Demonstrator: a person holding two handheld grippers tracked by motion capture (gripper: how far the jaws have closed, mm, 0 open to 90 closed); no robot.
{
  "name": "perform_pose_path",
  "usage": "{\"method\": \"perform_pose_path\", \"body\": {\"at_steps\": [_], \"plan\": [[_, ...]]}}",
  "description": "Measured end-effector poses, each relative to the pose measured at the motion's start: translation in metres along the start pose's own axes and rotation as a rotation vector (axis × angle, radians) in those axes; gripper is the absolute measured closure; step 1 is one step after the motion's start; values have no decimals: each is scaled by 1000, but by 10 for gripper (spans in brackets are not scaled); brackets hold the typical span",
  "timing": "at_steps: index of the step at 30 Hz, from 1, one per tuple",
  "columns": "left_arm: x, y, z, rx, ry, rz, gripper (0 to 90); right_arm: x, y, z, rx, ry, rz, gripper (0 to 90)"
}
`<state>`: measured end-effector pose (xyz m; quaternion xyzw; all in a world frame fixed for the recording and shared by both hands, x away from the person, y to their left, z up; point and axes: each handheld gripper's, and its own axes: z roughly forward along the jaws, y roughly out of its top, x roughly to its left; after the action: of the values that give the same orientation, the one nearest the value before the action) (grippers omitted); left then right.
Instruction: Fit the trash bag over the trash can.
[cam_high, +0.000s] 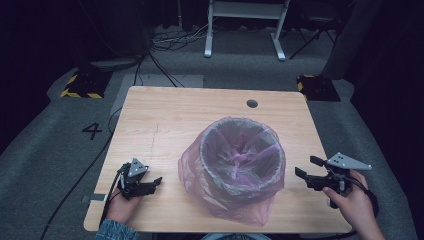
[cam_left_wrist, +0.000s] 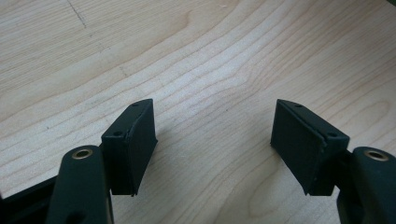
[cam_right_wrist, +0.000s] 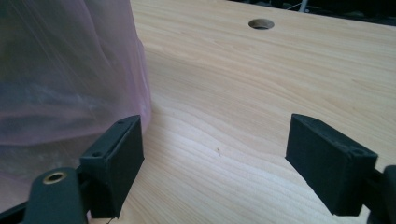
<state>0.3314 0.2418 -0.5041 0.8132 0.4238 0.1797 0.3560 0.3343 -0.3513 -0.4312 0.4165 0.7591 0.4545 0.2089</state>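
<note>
A bin (cam_high: 243, 156) lined with a bag (cam_high: 200, 172) stands on the table (cam_high: 165, 115), between the left gripper (cam_high: 156, 182) and the right gripper (cam_high: 306, 167); a hole (cam_high: 252, 103) lies behind.

My left gripper (cam_high: 150, 184): black body, grey three-cornered plate on top, black cable trailing back; a blue denim sleeve (cam_high: 114, 230) at the wrist. My right gripper (cam_high: 306, 167): black, with a larger grey plate dotted with small holes. Both carry flat black rectangular pads (cam_left_wrist: 133, 144) with screw holes and brass-ringed pivots.
</note>
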Motion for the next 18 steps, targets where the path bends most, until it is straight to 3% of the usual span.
{"method": "perform_pose_path", "body": {"at_steps": [9,18], "plan": [[0,0,0,0,0,0,308,-3,-25,9,33,-48,-24,195],[0,0,0,0,0,0,308,-7,-46,20,84,-70,-6,195]]}}
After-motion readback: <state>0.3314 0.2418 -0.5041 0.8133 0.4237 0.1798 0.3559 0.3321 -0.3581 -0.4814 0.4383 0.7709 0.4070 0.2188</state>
